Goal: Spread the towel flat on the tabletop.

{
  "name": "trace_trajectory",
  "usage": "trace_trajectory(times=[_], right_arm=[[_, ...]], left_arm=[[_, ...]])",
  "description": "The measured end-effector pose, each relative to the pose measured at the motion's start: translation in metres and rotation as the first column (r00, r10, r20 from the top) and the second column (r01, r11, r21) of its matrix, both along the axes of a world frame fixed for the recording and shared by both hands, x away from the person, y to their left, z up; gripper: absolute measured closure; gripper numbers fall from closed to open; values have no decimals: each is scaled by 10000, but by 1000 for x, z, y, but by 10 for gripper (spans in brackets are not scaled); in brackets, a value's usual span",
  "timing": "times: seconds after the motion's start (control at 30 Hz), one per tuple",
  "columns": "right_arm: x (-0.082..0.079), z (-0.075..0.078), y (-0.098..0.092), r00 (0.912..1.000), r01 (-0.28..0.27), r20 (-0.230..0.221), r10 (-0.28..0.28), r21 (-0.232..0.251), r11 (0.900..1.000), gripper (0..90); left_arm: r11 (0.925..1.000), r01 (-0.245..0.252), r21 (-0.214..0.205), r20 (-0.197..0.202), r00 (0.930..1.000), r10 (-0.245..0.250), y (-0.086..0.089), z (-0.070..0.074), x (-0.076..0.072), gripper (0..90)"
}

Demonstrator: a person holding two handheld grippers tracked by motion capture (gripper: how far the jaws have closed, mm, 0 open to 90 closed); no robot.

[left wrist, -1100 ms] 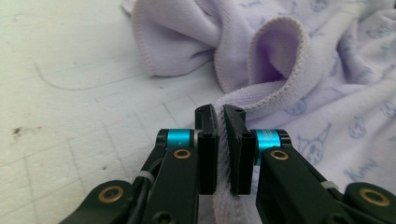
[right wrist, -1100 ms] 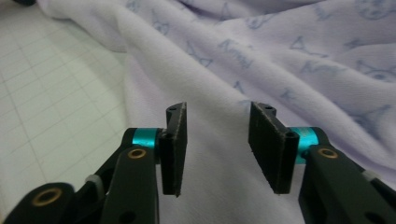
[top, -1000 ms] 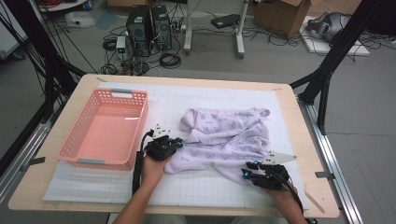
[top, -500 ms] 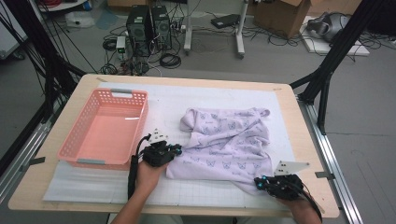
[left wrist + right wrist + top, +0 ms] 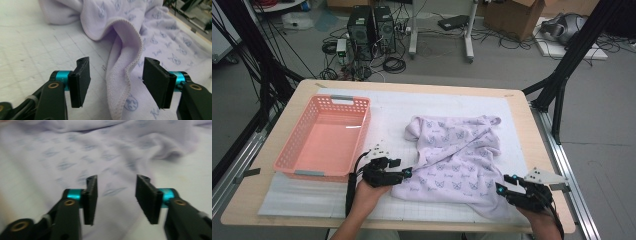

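Lavender garment (image 5: 457, 160) with a butterfly print spread rumpled across the centre and lower right of the high view, on a white gridded mat (image 5: 312, 197) covering the wooden tabletop (image 5: 532, 130). Pink plastic basket (image 5: 324, 137) at left of centre, just beside the garment's left edge, not touching it.

Left gripper (image 5: 404, 174) at lower centre of the high view, held in a hand (image 5: 364, 192) entering from the bottom edge, tips at the garment's lower left hem. In the left gripper view, jaws spread wide, with a raised fold of hemmed fabric (image 5: 122, 75) standing between them; neither jaw pressed against it. Gridded mat at left of that frame, printed cloth at right.

Right gripper (image 5: 502, 187) at lower right of the high view, at the garment's bottom right corner, near the tabletop's front edge. In the right gripper view, blurred, jaws spread apart over flat printed cloth (image 5: 75, 157), nothing pinched between them.

Beyond the tabletop, at top of the high view: grey floor with black computer towers (image 5: 372, 27), cables and a cardboard box (image 5: 517, 15).
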State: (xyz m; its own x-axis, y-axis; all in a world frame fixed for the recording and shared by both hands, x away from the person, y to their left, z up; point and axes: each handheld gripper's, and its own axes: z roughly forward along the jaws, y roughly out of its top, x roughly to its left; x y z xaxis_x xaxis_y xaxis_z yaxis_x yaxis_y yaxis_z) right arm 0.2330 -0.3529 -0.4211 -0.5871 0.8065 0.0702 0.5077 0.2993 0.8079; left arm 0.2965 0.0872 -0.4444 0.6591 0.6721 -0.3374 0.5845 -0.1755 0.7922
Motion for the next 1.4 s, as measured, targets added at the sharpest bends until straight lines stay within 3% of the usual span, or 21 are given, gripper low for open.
trace_trajectory(times=[0.13,0.17,0.23,0.3,0.37,0.4,0.43,0.47,0.53,0.57,0.7,0.73,0.77,0.87,0.9,1.0,1.07,1.1,1.2,1.3,1.4], right_arm=[[19,-6,3,9992,265,-299,-279,-461,9986,497],[32,-12,7,9983,295,-483,-332,-763,9966,491],[38,-15,8,9975,343,-586,-402,-982,9946,491],[58,-22,12,9955,139,-913,-266,-1370,9905,549],[69,-22,13,9950,-240,-988,129,-1114,9935,806],[73,-21,14,9950,-433,-944,326,-1127,9927,834],[78,-21,16,9962,-498,-780,395,-1356,9895,843],[83,-21,17,9976,-344,-647,253,-1440,9890,846],[91,-22,16,9991,234,-318,-284,-1483,9887,847],[95,-22,14,9986,494,-106,-514,-1385,9891,847],[104,-21,10,9918,1231,506,-1172,-1368,9829,846],[108,-21,8,9860,1553,816,-1454,-1325,9789,846],[111,-21,7,9823,1729,957,-1610,-1334,9759,846],[117,-21,8,9737,2168,1004,-2043,-1357,9667,846],[117,-21,8,9737,2168,1004,-2043,-1357,9667,846],[116,-20,6,9687,2405,885,-2317,-1065,9648,768],[112,-17,4,9721,2301,642,-2256,-744,9703,652],[108,-15,3,9721,2294,645,-2256,-603,9715,625],[94,-9,-1,9745,2177,619,-2158,-264,9756,568],[77,-7,-7,9744,2203,446,-2202,36,9754,541],[58,-9,-11,9775,2105,162,-2103,-122,9775,528]], left_arm=[[9982,416,438,-167,9990,-409,-14,-6,3,405],[9946,410,958,-46,9992,-407,-20,-8,3,591],[9941,205,1066,129,9997,-220,-20,-8,4,801],[9963,-487,707,-110,9987,496,-14,-10,14,823],[9952,-717,659,9,9974,718,-10,-8,20,827],[9944,-774,726,130,9970,766,-9,-6,23,828],[9944,-774,726,130,9970,766,-9,-6,23,829],[9924,-1079,596,599,9927,1043,-11,-2,29,831],[9904,-1282,507,823,9889,1238,-10,-1,32,833],[9868,-1431,752,758,9876,1375,-12,-1,42,833],[9819,-1805,574,1096,9787,1735,-15,-1,54,833],[9814,-1857,477,1427,9738,1773,-16,-1,57,833],[9802,-1833,745,1732,9704,1683,-21,-2,65,833],[9788,-1931,683,1937,9650,1769,-25,-3,70,826],[9773,-1974,771,1791,9670,1812,-26,-3,72,826],[9756,-2097,647,1531,9682,1979,-24,-1,70,539],[9811,-1705,911,1176,9802,1594,-20,5,61,455],[9818,-1632,971,1297,9801,1501,-20,6,56,421],[9838,-1590,832,1572,9769,1446,-17,8,44,400],[9881,-1422,589,1409,9811,1328,-9,5,21,390],[9885,-1398,572,1053,9855,1333,0,-3,5,391]])
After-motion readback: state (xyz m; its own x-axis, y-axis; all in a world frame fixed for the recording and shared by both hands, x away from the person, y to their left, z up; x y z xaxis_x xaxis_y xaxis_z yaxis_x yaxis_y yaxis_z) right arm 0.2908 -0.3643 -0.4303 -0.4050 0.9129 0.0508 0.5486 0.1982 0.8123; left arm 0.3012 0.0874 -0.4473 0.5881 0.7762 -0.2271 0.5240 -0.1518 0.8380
